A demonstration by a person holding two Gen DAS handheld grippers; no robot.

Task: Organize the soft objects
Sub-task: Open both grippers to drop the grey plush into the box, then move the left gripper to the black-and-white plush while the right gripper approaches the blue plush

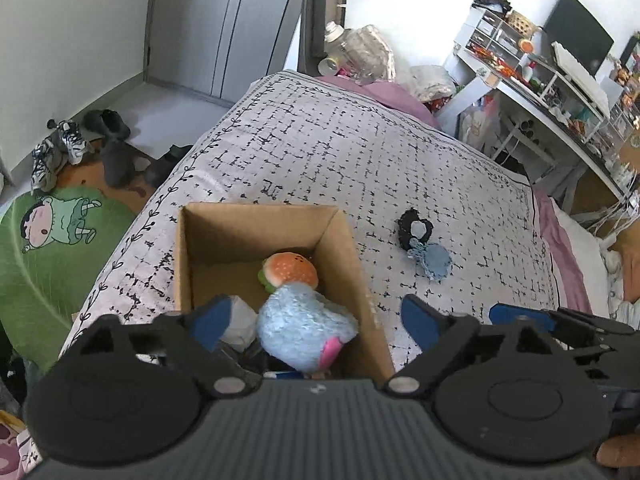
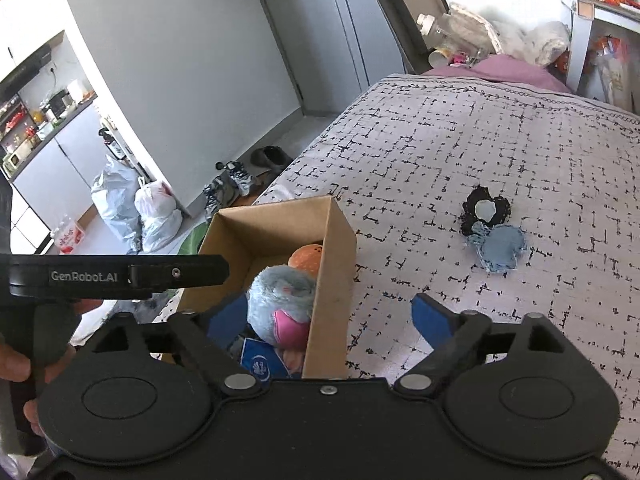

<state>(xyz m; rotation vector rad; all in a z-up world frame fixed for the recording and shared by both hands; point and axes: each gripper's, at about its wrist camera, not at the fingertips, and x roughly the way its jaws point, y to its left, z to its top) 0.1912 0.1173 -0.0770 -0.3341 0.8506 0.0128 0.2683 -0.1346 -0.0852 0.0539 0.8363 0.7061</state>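
Note:
An open cardboard box (image 1: pixel 344 240) (image 2: pixel 332 264) stands on the patterned bedspread. Inside it lie a fluffy blue plush with a pink patch (image 1: pixel 304 324) (image 2: pixel 280 300) and a burger-shaped plush (image 1: pixel 290 270) (image 2: pixel 308 258). My left gripper (image 1: pixel 316 320) is open, straddling the box's right wall, and the blue plush lies loose between its blue fingers. My right gripper (image 2: pixel 328 316) is open too, straddling the same wall. To the right on the bed lie a black crochet piece (image 1: pixel 414 232) (image 2: pixel 484 210) and a light blue crochet piece (image 1: pixel 434 260) (image 2: pixel 500 252), touching each other.
The bedspread (image 1: pixel 360 148) stretches beyond the box. Shoes (image 1: pixel 60 148) and a green cartoon rug (image 1: pixel 52 236) are on the floor left of the bed. A cluttered desk (image 1: pixel 560 92) stands at the right, with bags (image 2: pixel 136 208) by the wall.

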